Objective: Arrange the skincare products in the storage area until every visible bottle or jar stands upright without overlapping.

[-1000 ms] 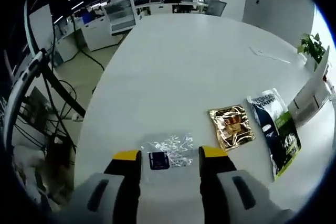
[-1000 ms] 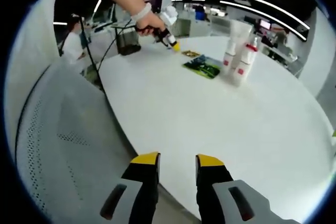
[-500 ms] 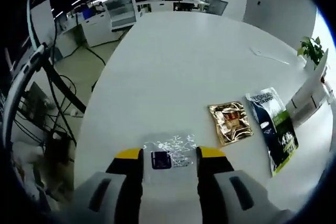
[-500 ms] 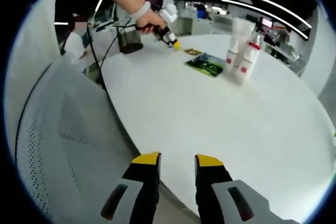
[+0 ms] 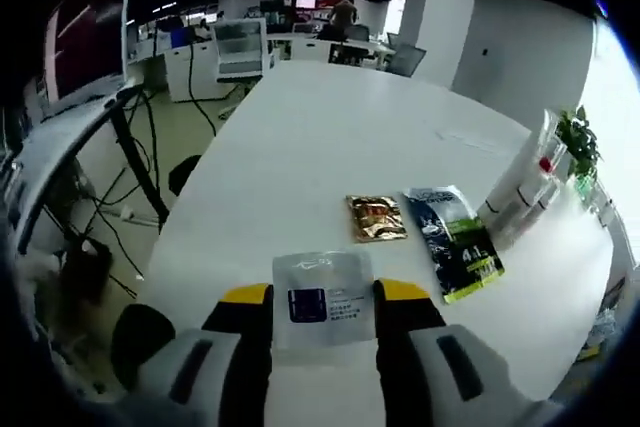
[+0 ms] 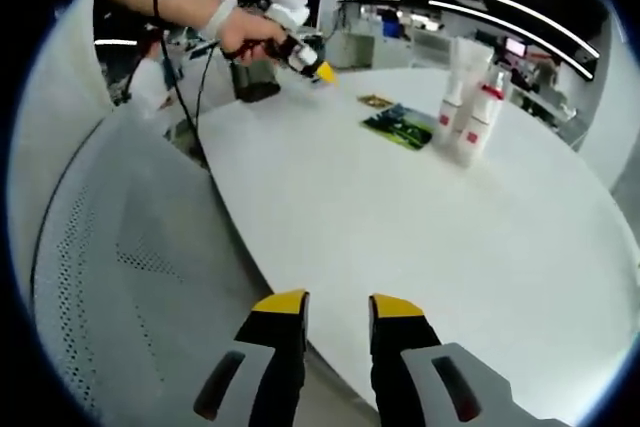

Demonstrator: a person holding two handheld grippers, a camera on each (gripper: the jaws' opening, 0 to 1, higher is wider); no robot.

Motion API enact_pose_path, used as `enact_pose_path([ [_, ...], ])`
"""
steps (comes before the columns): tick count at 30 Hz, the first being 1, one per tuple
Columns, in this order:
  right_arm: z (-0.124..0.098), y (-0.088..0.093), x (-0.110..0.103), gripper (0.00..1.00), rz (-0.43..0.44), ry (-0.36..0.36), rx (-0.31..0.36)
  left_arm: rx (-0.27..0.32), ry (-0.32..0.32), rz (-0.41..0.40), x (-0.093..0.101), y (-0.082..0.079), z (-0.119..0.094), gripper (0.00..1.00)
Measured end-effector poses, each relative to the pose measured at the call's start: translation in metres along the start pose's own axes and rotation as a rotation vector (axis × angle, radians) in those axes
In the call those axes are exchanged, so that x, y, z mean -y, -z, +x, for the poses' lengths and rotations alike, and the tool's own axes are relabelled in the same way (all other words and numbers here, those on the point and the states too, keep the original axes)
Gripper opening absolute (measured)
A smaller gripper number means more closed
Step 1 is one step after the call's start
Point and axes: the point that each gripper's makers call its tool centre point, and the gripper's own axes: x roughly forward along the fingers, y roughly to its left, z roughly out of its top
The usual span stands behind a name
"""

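My left gripper (image 5: 322, 294) is shut on a clear silvery sachet (image 5: 322, 289) with a dark blue label, held above the white table (image 5: 320, 137). Past it a gold sachet (image 5: 376, 218) and a dark blue-and-green sachet (image 5: 455, 243) lie flat. White tubes and bottles with red caps (image 5: 520, 187) stand upright at the right. In the right gripper view a hand holds the left gripper (image 6: 318, 69) above the table's far side, near the gold sachet (image 6: 376, 101), green sachet (image 6: 400, 125) and bottles (image 6: 470, 112). My right gripper (image 6: 337, 304) hovers open over the near table edge, holding nothing.
A grey mesh chair back (image 6: 110, 247) stands left of the right gripper. A small potted plant (image 5: 575, 137) sits beyond the bottles. Cables and a black stand (image 5: 130, 157) are on the floor beside the table. A dark container (image 6: 255, 82) rests on the far table edge.
The left gripper has closed on the silvery sachet and lifted it off the table, and its view has risen and swung right. The right gripper has barely moved.
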Motion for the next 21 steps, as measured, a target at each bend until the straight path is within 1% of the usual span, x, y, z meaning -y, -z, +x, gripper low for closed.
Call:
enact_pose_path([
  [2,0.000,0.000,-0.001,0.25,-0.002,-0.003,-0.001,0.010,0.020,0.003,0.009,0.012,-0.014,0.36],
  [3,0.000,0.001,-0.001,0.25,-0.003,-0.005,-0.003,0.010,0.038,0.011,0.016,0.020,-0.024,0.36],
  [4,0.000,0.001,-0.002,0.25,-0.005,-0.006,-0.003,0.012,0.042,0.012,0.019,0.025,-0.031,0.36],
  [5,0.000,0.000,-0.002,0.25,-0.009,-0.008,-0.001,0.024,0.054,-0.010,0.025,0.030,-0.041,0.36],
  [6,0.000,0.000,-0.003,0.24,-0.012,-0.009,0.000,0.026,0.085,-0.052,0.033,0.035,-0.048,0.36],
  [7,0.000,0.000,-0.003,0.24,-0.013,-0.011,-0.002,0.001,0.117,-0.090,0.038,0.045,-0.053,0.36],
  [8,0.000,0.001,-0.004,0.24,-0.014,-0.014,-0.004,0.003,0.120,-0.089,0.040,0.048,-0.059,0.36],
  [9,0.000,0.001,-0.004,0.24,-0.017,-0.016,-0.006,0.012,0.121,-0.069,0.045,0.053,-0.067,0.36],
  [10,0.000,0.002,-0.005,0.24,-0.015,-0.022,-0.009,0.017,0.145,-0.047,0.054,0.056,-0.072,0.36],
  [11,0.000,0.001,-0.005,0.24,-0.015,-0.024,-0.008,0.015,0.180,-0.008,0.067,0.061,-0.081,0.36],
  [13,0.000,0.001,-0.005,0.24,-0.022,-0.021,-0.008,0.023,0.195,0.046,0.078,0.066,-0.089,0.36],
  [15,0.000,0.001,-0.003,0.23,-0.018,-0.013,-0.010,0.044,0.226,0.069,0.094,0.070,-0.098,0.36],
  [17,-0.001,0.000,-0.001,0.24,-0.005,-0.010,-0.002,0.063,0.234,0.079,0.104,0.073,-0.103,0.36],
  [19,-0.001,0.001,-0.001,0.24,-0.004,-0.010,-0.009,0.059,0.260,0.120,0.119,0.082,-0.108,0.36],
  [21,-0.002,-0.001,-0.004,0.24,-0.017,-0.014,-0.004,0.055,0.300,0.157,0.136,0.091,-0.112,0.36],
])
